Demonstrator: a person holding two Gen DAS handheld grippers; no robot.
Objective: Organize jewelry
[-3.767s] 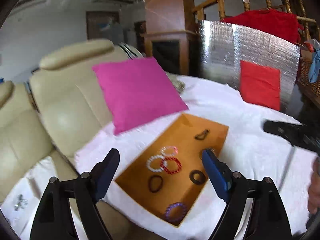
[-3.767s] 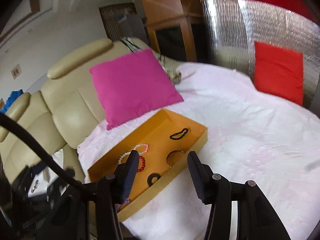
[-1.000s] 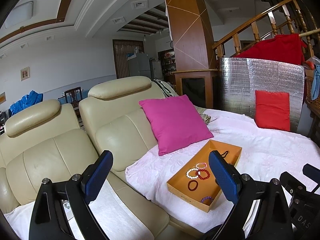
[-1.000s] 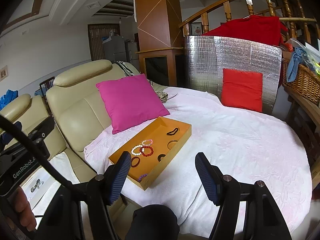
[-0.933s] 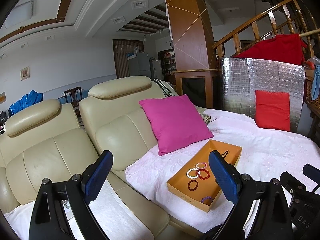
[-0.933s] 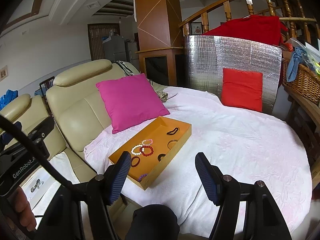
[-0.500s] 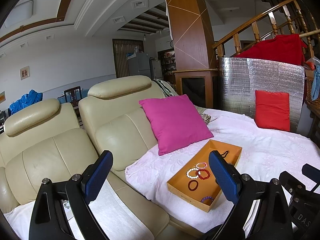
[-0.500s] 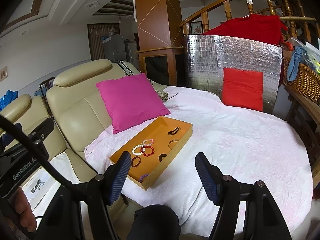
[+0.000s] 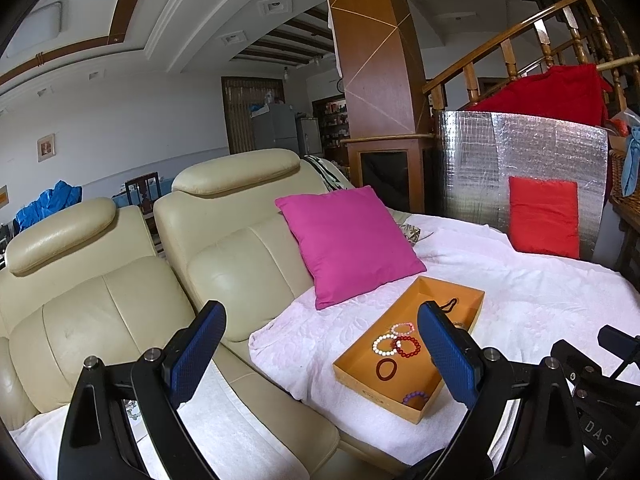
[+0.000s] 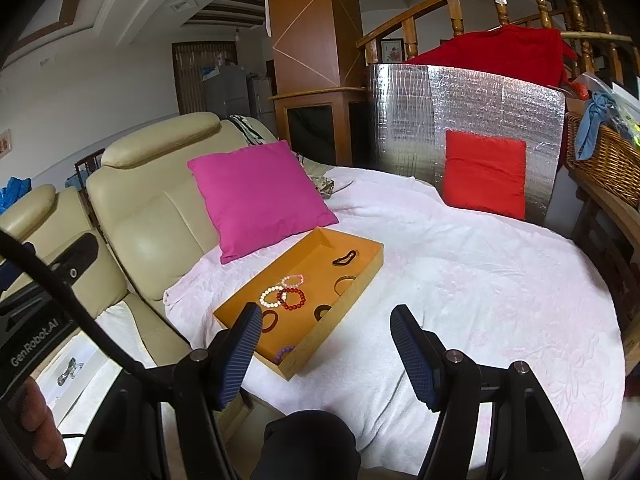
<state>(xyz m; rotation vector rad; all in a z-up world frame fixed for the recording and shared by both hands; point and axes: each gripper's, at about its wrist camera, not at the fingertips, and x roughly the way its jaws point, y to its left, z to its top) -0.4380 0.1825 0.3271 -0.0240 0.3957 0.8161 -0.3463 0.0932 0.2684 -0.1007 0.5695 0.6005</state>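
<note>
Both tools hang back from the work with nothing between their fingers: the left gripper (image 9: 320,350) stands spread wide, and the right gripper (image 10: 326,346) is spread too, though less so. The jewelry sits in an orange tray (image 10: 362,276) ahead of and below the right gripper's left finger, on a white-covered table (image 10: 500,300); from the left gripper it lies just inside the right finger. In it are a white bead bracelet (image 10: 271,296) touching a red bead bracelet (image 10: 292,298), a pink bead bracelet (image 10: 292,280) just beyond them, a dark ring-shaped band (image 10: 269,320) nearer, and a purple bead bracelet (image 10: 284,354) at the near corner. The likely trouble, as I judge it, is that the white and red bracelets overlap, so a pinch on one could drag the other, and a low approach could knock the tray's near wall. The right gripper's left finger covers part of the tray's near end, and the small dark pieces by the far wall are too small to name.
</note>
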